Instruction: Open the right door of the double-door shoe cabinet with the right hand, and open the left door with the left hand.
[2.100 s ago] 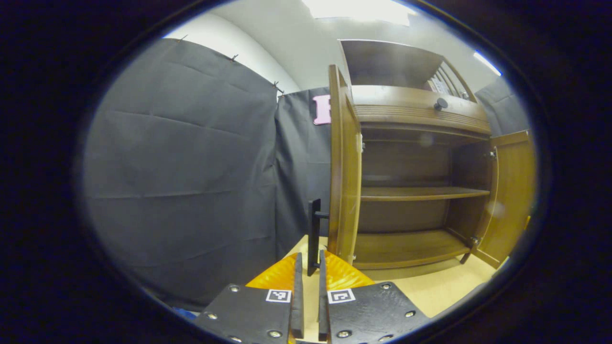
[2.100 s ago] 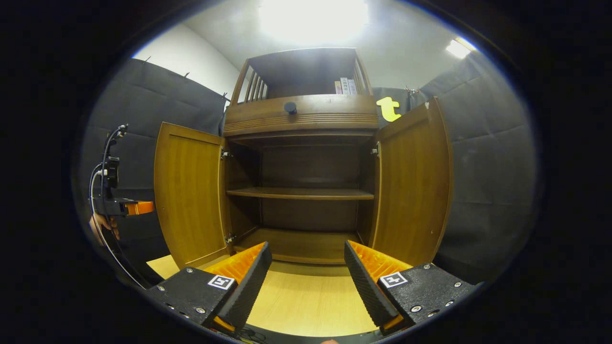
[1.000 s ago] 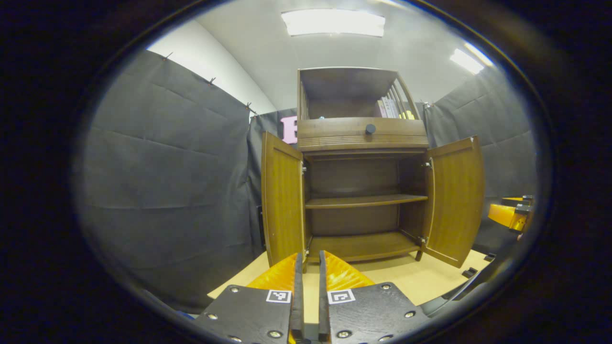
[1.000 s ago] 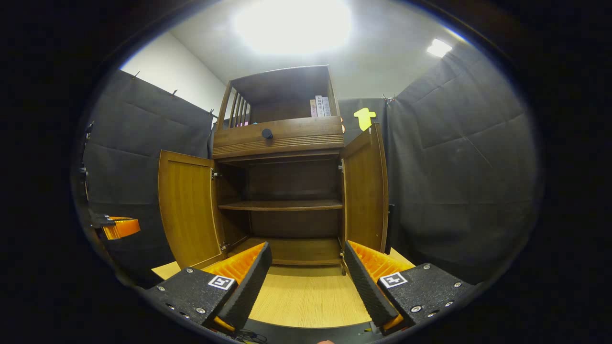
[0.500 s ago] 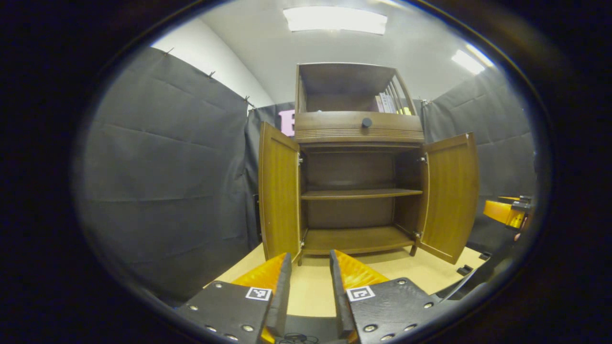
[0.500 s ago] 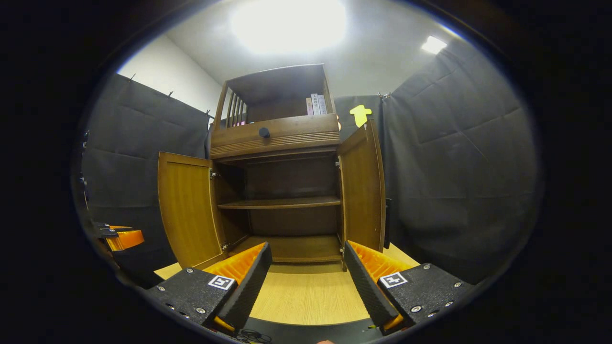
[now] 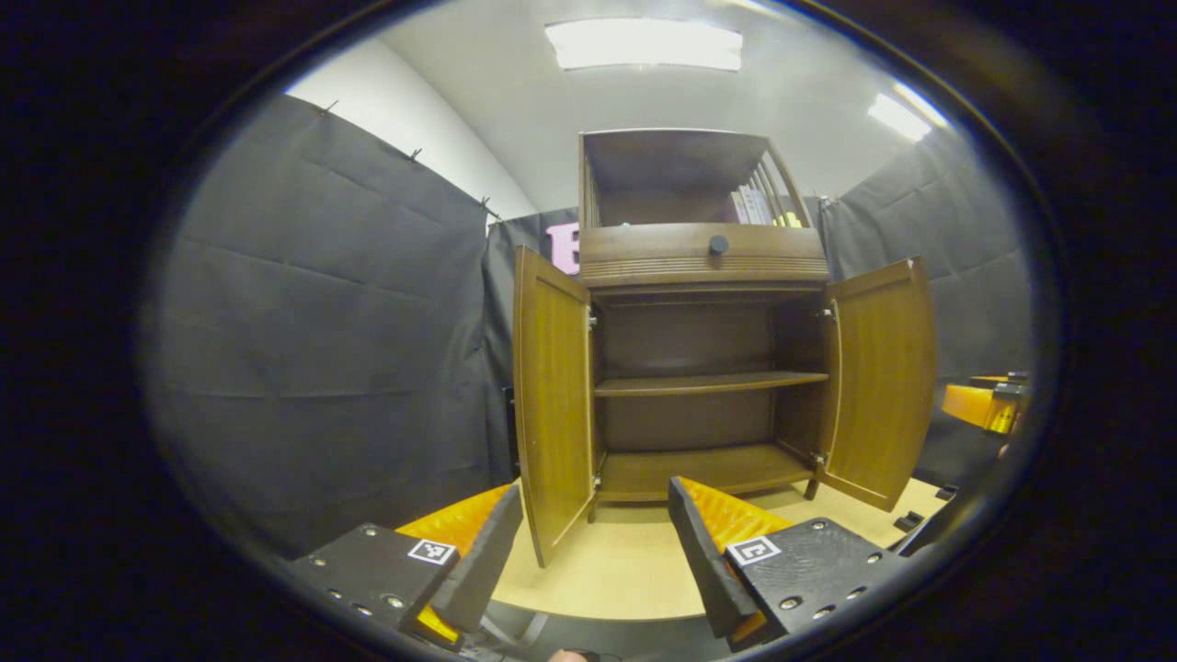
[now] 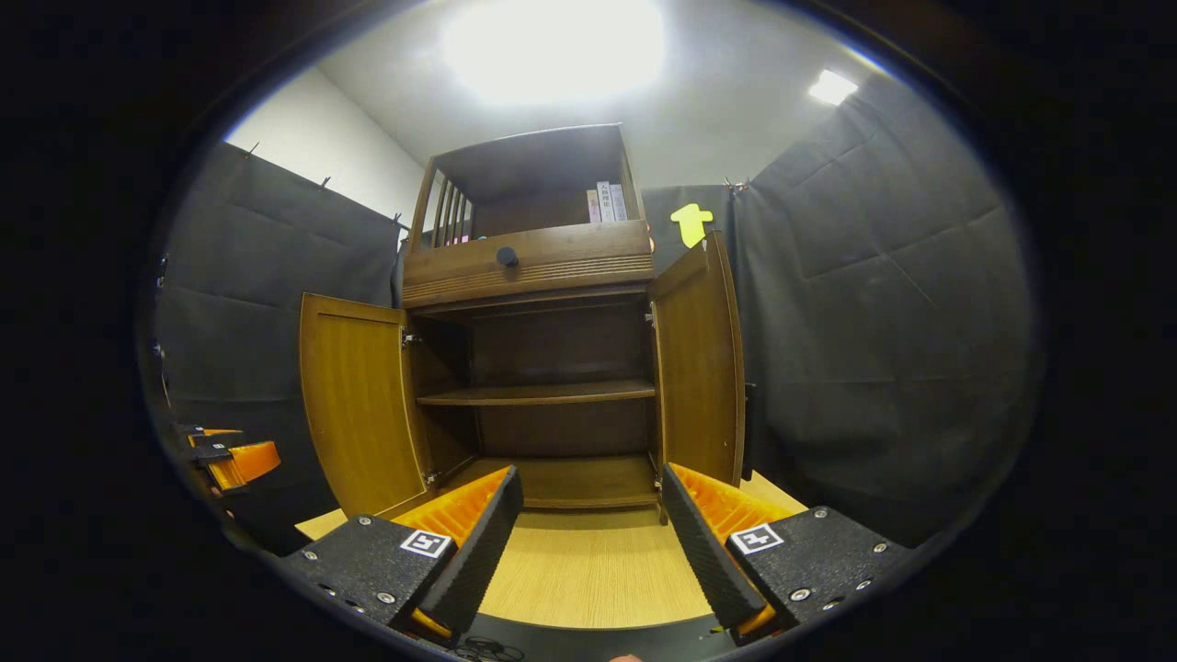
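Observation:
The wooden shoe cabinet [image 7: 703,257] stands ahead with both lower doors swung wide. Its left door [image 7: 552,405] and right door [image 7: 881,377] hang outward, baring two dark shelves. My left gripper [image 7: 593,561] is open, back from the left door, with nothing between its fingers. In the right gripper view the cabinet [image 8: 533,267] shows its left door [image 8: 359,405] and right door [image 8: 701,368] open too. My right gripper [image 8: 588,542] is open and holds nothing, short of the cabinet's base. The other gripper shows far off at each view's edge [image 7: 984,405] [image 8: 230,460].
Black cloth walls close in on both sides and behind the cabinet. The cabinet stands on a light wooden floor board [image 8: 588,570]. A drawer with a round dark knob [image 7: 717,245] sits above the doors. Books [image 8: 605,200] stand in the top open shelf.
My left gripper let go of the left door's handle, backed away from the cabinet and opened its fingers. The right gripper stayed open and drifted back a little.

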Demonstrator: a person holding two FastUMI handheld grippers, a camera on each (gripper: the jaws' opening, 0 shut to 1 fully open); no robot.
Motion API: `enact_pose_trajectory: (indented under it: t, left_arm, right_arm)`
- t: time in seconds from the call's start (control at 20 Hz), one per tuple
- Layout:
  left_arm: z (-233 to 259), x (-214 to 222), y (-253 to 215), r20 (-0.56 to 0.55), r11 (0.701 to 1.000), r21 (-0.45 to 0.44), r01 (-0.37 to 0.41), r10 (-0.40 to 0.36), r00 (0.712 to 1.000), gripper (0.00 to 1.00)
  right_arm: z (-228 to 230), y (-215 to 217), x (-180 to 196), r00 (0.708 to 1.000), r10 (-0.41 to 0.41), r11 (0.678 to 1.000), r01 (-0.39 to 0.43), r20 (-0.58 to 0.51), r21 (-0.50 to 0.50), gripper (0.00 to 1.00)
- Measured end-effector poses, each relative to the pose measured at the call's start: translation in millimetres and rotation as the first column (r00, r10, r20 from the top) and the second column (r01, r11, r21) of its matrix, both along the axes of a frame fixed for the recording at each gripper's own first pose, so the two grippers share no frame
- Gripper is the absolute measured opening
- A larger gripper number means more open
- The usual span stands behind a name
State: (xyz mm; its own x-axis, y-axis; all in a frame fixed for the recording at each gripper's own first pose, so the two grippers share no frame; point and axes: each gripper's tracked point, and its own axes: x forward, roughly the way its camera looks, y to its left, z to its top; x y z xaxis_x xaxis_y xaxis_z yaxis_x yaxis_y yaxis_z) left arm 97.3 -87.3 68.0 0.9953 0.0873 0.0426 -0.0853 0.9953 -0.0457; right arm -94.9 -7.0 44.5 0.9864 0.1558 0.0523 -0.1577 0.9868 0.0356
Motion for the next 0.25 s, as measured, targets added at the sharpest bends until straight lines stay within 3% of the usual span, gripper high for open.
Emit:
enact_pose_trajectory:
  t: [0.25]
  left_arm:
    - [-2.9,9.4,-1.8,-0.012,1.000,0.013,0.003,-0.003,1.000,0.94]
  right_arm:
    - [-1.3,2.3,6.2,1.000,-0.005,1.000,0.005,0.000,-0.005,0.94]
